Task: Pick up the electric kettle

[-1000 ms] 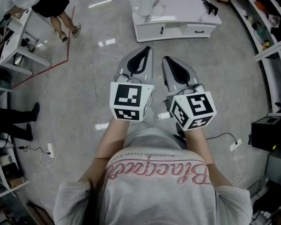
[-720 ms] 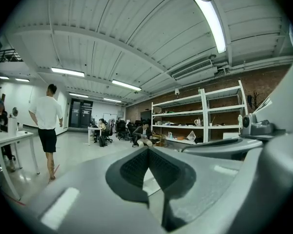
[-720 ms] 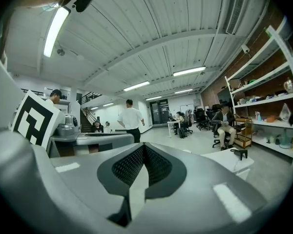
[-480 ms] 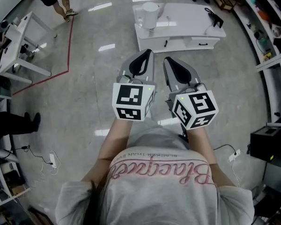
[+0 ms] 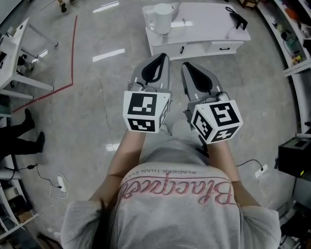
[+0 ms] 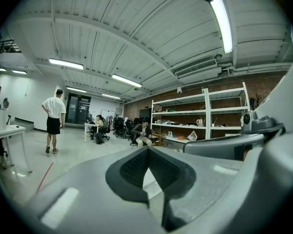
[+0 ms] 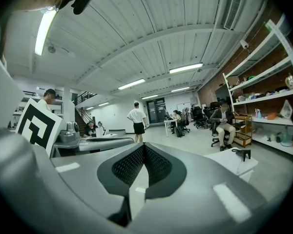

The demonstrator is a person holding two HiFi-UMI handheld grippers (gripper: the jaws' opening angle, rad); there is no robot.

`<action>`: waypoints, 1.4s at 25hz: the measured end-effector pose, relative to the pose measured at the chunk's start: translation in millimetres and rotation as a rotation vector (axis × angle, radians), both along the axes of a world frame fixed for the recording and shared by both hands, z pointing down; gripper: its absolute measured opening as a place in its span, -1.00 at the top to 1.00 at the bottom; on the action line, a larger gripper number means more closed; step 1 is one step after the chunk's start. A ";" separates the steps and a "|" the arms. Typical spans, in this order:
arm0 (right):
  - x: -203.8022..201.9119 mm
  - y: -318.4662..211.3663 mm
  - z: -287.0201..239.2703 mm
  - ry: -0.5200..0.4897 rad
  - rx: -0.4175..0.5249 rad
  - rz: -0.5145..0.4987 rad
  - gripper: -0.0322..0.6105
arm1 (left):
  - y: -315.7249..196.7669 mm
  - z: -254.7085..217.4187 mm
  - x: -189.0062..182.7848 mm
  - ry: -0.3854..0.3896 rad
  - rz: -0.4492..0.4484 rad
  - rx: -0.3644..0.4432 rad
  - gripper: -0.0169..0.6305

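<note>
Floor [image 5: 93, 102]: pale, glossy grey stone or concrete, reflecting the ceiling strip lights, with a red line [image 5: 73, 45] marked across it at far left.

Shelving [image 5: 295, 30]: white racks along the right wall, holding small goods too blurred to name.

Low white table [image 5: 207, 25]: at far centre, with drawers in its near face.

White desk [image 5: 13, 48]: at far left, cluttered.

Left gripper [image 5: 160, 58]: held out over the floor, well short of the low table. Its jaws are closed tip to tip, the ribbed black pads meet at the front, and nothing is between them.

Right gripper [image 5: 186, 66]: just beside the left one and level with it. Its jaws are likewise closed at the tips and empty.

Black box [image 5: 295, 157]: on the floor at near right.

Electric kettle [image 5: 163, 18]: white, upright on the left end of the low table, well apart from both grippers.

Black tool [image 5: 235, 15]: small, lying on the right end of the same table.

Power strip [image 5: 61, 182]: white, on the floor at near left, with a cable attached.
</note>
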State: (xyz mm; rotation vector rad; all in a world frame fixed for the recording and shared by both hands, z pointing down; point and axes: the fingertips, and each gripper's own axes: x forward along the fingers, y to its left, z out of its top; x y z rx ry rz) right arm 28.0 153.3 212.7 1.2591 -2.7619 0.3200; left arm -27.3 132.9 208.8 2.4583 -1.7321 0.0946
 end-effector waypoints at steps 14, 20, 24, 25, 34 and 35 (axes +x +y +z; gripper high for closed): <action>-6.7 -59.7 26.3 0.013 -0.049 -0.013 0.84 | -55.9 26.5 -6.4 -0.008 -0.013 -0.054 0.95; -10.1 -112.5 39.3 0.011 -0.070 -0.023 0.84 | -105.3 43.2 -12.9 -0.005 -0.038 -0.084 0.95; -15.1 -155.3 41.8 0.008 -0.077 -0.036 0.84 | -144.0 50.7 -18.6 -0.007 -0.052 -0.097 0.95; -17.5 -165.2 40.8 0.009 -0.072 -0.044 0.84 | -153.9 52.0 -21.1 -0.005 -0.058 -0.100 0.95; -24.2 -267.5 45.9 0.044 -0.064 -0.108 0.84 | -255.2 69.4 -20.9 0.004 -0.088 -0.140 0.95; -24.0 -280.1 47.3 0.048 -0.068 -0.114 0.84 | -268.0 71.8 -22.1 0.007 -0.099 -0.147 0.95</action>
